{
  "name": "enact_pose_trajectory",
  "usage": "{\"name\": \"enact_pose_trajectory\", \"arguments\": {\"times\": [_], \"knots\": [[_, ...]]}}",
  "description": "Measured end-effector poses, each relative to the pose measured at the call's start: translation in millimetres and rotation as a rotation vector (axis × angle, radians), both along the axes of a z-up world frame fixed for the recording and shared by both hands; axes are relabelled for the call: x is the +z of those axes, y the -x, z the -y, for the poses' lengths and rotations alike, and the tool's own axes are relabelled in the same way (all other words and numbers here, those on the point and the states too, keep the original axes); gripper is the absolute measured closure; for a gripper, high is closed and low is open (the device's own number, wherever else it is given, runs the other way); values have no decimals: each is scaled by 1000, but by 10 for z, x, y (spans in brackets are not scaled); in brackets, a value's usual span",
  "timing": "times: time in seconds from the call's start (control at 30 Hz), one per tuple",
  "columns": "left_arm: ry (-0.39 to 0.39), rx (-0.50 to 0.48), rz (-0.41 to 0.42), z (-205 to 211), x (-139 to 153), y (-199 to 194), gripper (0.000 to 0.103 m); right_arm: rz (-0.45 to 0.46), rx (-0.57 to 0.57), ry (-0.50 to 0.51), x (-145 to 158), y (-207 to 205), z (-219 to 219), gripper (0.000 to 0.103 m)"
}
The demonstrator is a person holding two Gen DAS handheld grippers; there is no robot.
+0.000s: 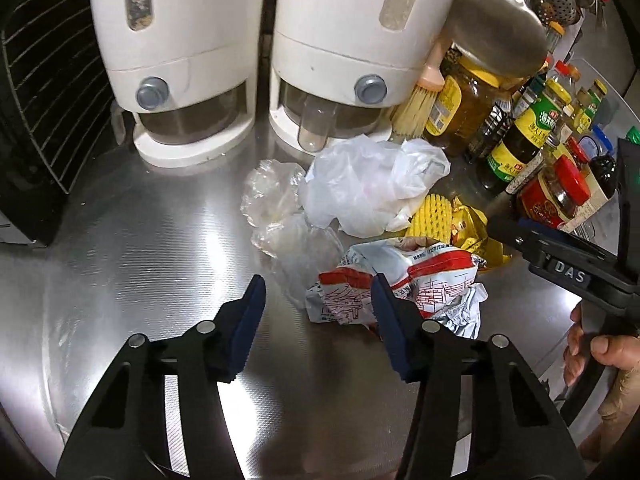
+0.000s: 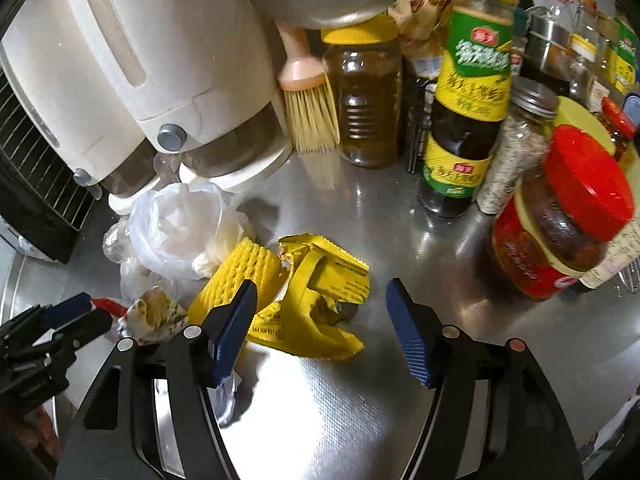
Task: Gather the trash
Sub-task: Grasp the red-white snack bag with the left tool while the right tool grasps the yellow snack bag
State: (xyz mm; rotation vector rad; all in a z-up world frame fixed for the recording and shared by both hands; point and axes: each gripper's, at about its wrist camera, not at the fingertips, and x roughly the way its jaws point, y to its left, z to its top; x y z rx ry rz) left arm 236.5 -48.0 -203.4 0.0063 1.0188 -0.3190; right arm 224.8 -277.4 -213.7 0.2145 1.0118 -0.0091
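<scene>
A trash pile lies on the steel counter (image 1: 140,240). In the left wrist view there is a white plastic bag (image 1: 372,184), clear crumpled plastic (image 1: 276,200), a yellow foam net (image 1: 436,216) and a red-and-white wrapper (image 1: 404,284). My left gripper (image 1: 318,300) is open, just short of the wrapper, its right finger overlapping it. In the right wrist view my right gripper (image 2: 322,308) is open around a crumpled yellow packet (image 2: 316,308), beside the foam net (image 2: 236,276) and the white bag (image 2: 184,232). The left gripper (image 2: 72,316) shows at the left edge.
Two white dispensers (image 1: 176,52) stand behind the pile. Sauce bottles and jars (image 2: 468,112), a red-lidded jar (image 2: 560,220), a brush (image 2: 308,108) and a ladle (image 1: 500,32) crowd the right. A black wire rack (image 1: 44,92) stands at left.
</scene>
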Motion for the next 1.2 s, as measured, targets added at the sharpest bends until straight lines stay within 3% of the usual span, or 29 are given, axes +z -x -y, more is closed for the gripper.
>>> {"name": "enact_pose_trajectory", "arguments": {"times": [0.23,0.43,0.53,0.6,0.77,0.83,1.2], "knots": [[14,-40,-33,110,-114,-61,72,-60,-20,6,-209,-91,25,36],[10,-85,-31,223,-123,-65,77,-75,-20,-8,-249,-123,27,36],[6,-92,-33,245,-151,-74,78,-122,-2,-24,-378,-174,-32,44],[8,-91,-30,241,-156,-73,80,-97,4,25,-393,-147,-89,51],[10,-90,-22,213,-161,-70,87,-89,1,25,-411,-119,-39,60],[9,-89,-12,212,-138,-55,92,-80,2,45,-387,-71,-14,62],[12,-45,73,183,214,75,99,17,-36,50,75,191,166,63]]}}
